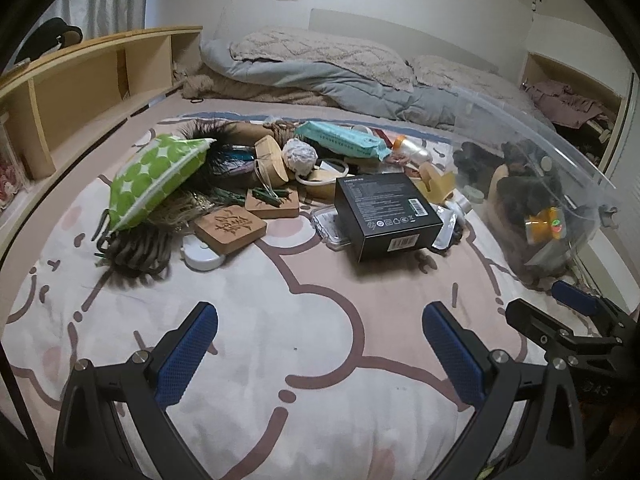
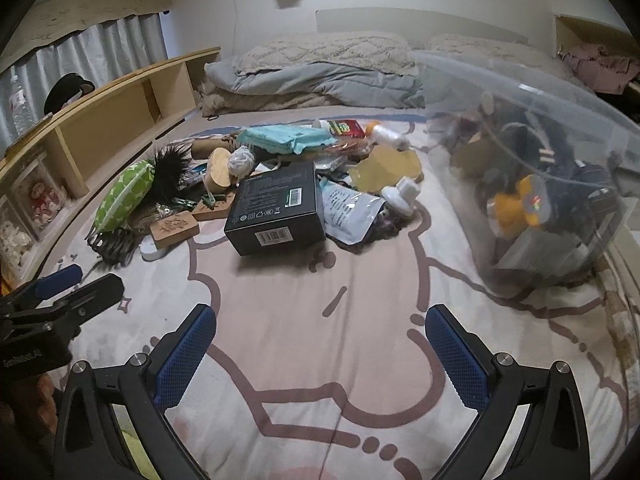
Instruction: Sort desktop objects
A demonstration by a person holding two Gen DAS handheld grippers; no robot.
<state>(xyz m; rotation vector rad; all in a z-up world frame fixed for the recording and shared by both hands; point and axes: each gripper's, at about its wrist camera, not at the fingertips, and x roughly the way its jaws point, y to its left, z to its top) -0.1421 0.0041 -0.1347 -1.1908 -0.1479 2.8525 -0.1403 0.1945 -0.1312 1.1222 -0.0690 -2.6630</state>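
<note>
Both grippers (image 1: 320, 344) (image 2: 320, 344) gape before black box (image 1: 386, 216), clear bin (image 2: 540, 184) rightward.

A matte black rectangular cardboard box (image 1: 386, 216) with barcode labels lies tilted on the bedspread before a heap: a green white-dotted pouch (image 1: 156, 178), two carved wooden blocks (image 1: 231, 228), a teal wipes packet (image 1: 342, 140). A clear plastic bin (image 2: 532, 184) holds items at right.

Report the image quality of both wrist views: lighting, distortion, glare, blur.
Left wrist view: dim indoor light, strong fisheye bending of the shelf, dark vignette at the corners; the black box is sharp. Right wrist view: same curvature; the clear plastic bin is hazy with pale sheen, blurring its contents; the box throws a soft shadow on the blanket.
</note>
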